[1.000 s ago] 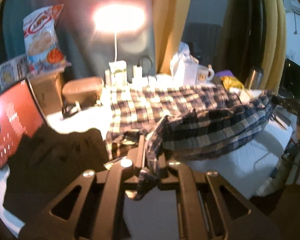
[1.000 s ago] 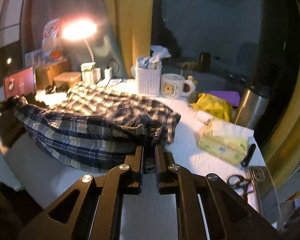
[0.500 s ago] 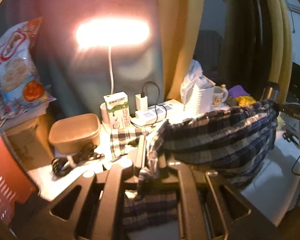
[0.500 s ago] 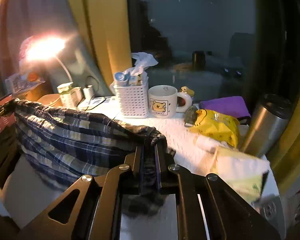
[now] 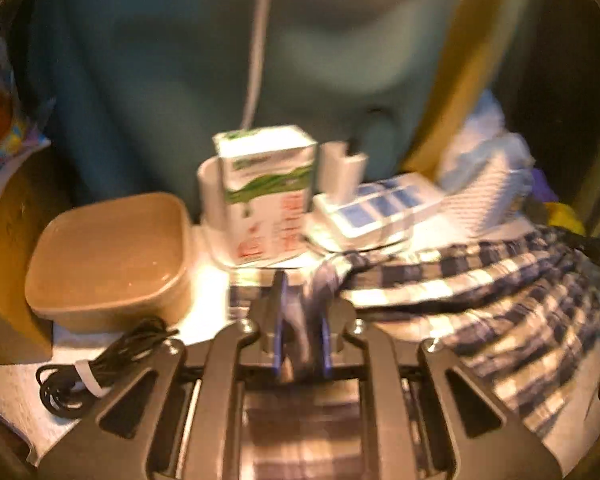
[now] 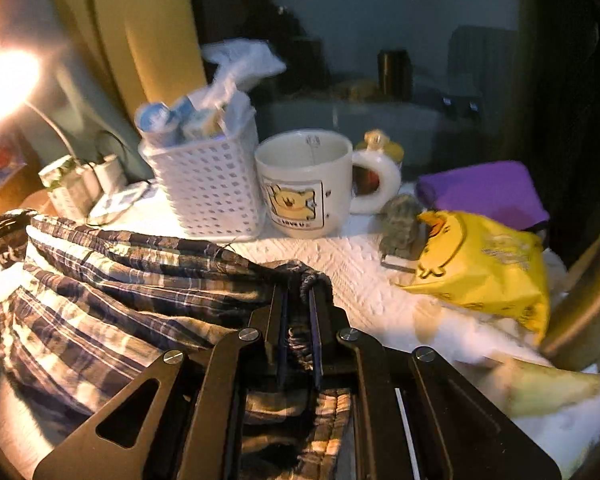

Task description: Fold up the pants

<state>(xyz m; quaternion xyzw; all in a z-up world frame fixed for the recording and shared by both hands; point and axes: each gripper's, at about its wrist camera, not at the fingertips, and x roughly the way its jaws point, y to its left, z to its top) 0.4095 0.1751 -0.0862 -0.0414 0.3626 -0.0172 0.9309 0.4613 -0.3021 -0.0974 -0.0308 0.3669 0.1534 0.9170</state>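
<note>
The plaid pants (image 5: 480, 300) are blue, white and dark checked cloth. My left gripper (image 5: 300, 292) is shut on one end of their edge, low over the white table cover near the back left items. My right gripper (image 6: 298, 296) is shut on the other end of the pants (image 6: 120, 280), in front of the basket and mug. The cloth hangs stretched between the two grippers and folds over the part lying on the table. The left gripper shows at the far left of the right wrist view (image 6: 4, 228).
Close ahead of the left gripper stand a brown lidded box (image 5: 112, 260), a green-and-white carton (image 5: 268, 192), a power strip (image 5: 376, 208) and a coiled black cable (image 5: 100, 364). By the right gripper are a white basket (image 6: 208, 184), a bear mug (image 6: 308, 184), a yellow bag (image 6: 484, 264) and a steel flask (image 6: 588, 300).
Both grippers have carried the held edge of the pants forward toward the back of the table and lower. The items at the back now look much closer.
</note>
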